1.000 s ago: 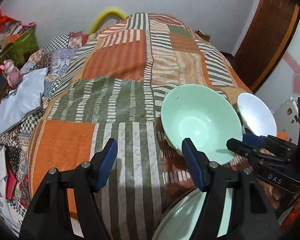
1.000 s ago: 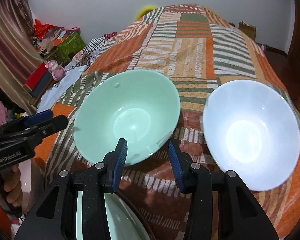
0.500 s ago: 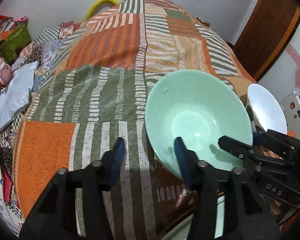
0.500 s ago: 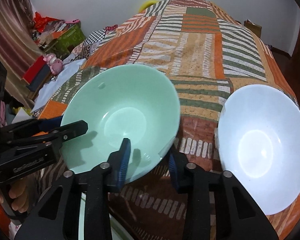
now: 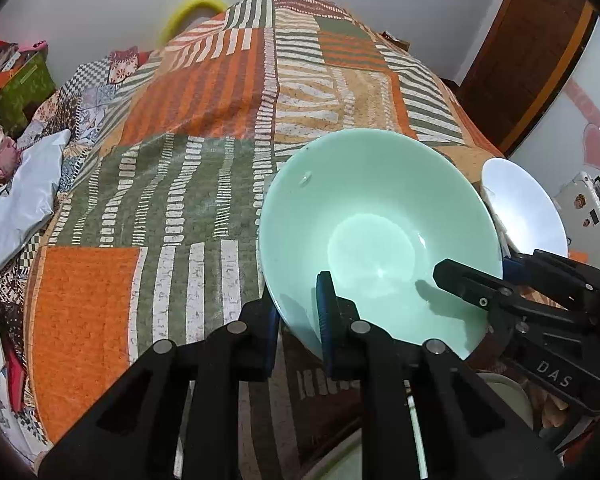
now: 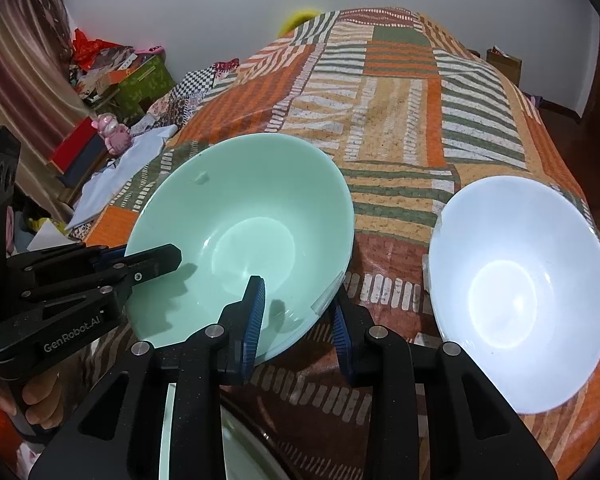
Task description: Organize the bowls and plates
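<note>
Left gripper (image 5: 298,316) jaws clamp the green bowl (image 5: 376,236) rim.

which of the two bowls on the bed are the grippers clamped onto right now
The mint-green bowl: the left gripper and the right gripper each pinch its near rim. The white bowl beside it sits untouched.

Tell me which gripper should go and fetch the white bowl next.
Right, probably. The white bowl sits just to the right of the right gripper, while the left gripper is on the far side of the green bowl. Both are clamped on the green bowl's near rim, so the right must release first.
</note>
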A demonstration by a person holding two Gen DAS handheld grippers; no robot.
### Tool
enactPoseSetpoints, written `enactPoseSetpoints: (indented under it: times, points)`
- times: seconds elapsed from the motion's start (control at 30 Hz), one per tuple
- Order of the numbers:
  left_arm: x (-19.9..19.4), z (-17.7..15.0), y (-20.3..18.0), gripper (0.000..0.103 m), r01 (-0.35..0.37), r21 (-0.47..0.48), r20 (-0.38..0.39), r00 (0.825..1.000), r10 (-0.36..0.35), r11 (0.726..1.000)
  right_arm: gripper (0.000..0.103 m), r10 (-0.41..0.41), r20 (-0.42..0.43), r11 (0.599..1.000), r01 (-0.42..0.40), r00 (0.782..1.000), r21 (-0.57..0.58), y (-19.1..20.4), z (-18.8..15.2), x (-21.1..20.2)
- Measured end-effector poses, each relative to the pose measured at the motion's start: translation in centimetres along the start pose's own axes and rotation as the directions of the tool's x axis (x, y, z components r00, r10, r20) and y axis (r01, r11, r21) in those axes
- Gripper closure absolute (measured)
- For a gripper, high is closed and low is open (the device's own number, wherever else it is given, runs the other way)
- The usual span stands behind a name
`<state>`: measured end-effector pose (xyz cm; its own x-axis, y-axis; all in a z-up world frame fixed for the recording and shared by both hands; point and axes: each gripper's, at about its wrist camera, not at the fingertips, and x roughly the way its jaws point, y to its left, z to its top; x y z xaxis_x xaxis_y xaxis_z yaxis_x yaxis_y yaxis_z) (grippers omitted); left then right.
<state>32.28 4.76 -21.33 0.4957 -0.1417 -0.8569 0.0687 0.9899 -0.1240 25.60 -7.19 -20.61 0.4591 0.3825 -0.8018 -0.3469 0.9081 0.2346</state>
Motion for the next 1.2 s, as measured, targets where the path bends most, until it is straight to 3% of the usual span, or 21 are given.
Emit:
enactPoseSetpoints:
  times: [0.83, 1.2]
  points:
    - [-12.1, -3.5, -1.1, 0.086, -0.005, -0.008, 0.161, 0.987, 0.006, 1.000, 0.074, 0.034, 0.138, 0.999, -0.028, 0.990, -0.045, 4.8, -1.9, -8.6]
    - [-16.6, -6.4, 0.1, 0.086, -0.021, -0.026, 0.202, 0.979, 0.025, 0.999, 0.074, 0.064, 0.167, 0.996, -0.052, 0.984, -0.074, 7.9, -3.2, -10.0]
